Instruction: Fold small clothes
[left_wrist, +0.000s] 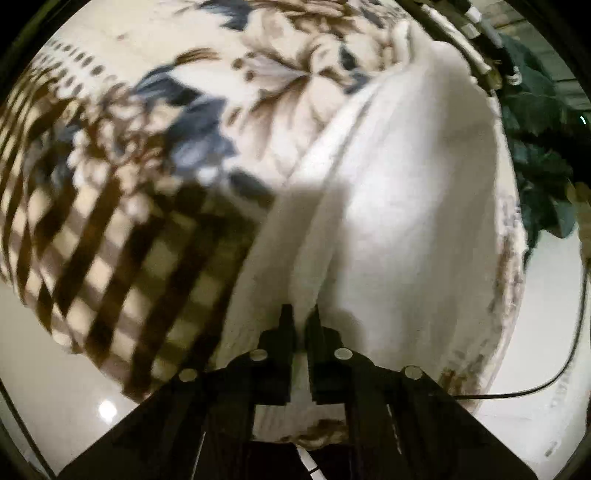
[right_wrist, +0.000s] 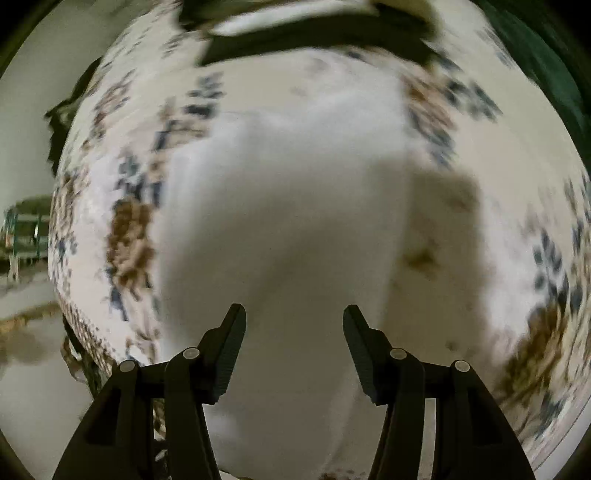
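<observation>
Left wrist: left hand-held gripper (left_wrist: 300, 314) pinches white garment (left_wrist: 399, 206) | right hand-held gripper (right_wrist: 294, 314) spread

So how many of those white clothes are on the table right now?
1 that I can see: a white garment lying on the patterned tablecloth, its near edge pinched in the left tool. The right tool hovers open above it. More may be hidden.

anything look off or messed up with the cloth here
Nothing looks damaged or spilled. The white cloth garment lies rumpled with a raised fold on the floral tablecloth, pinched by the left gripper; the right gripper is open above it.
</observation>
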